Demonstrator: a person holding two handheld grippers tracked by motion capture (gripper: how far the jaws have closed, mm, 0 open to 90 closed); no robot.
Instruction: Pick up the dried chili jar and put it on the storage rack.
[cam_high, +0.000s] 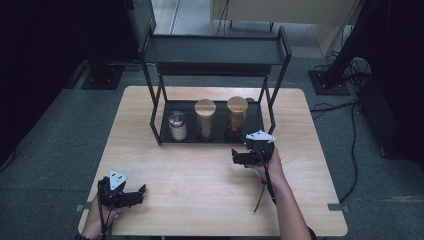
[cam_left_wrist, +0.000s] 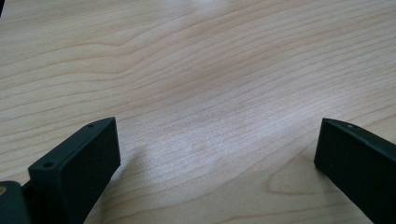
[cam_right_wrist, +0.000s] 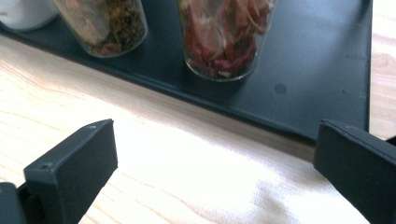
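A: Starting at the bench's near-left corner, what is the left tool (cam_high: 142, 191) doing?

B: It is idling low over bare wood, jaws spread wide, gripping nothing.

A: And the right tool (cam_high: 234, 157)?

B: It is hovering with jaws apart, facing the rack's tray (cam_right_wrist: 322, 70). The red-filled jar (cam_right_wrist: 226, 35), upright at the tray's right end, is standing just ahead and slightly left. I judge the right hand far nearer.

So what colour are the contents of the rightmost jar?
Red, dried pieces in the rightmost jar; right gripper view shows it best.
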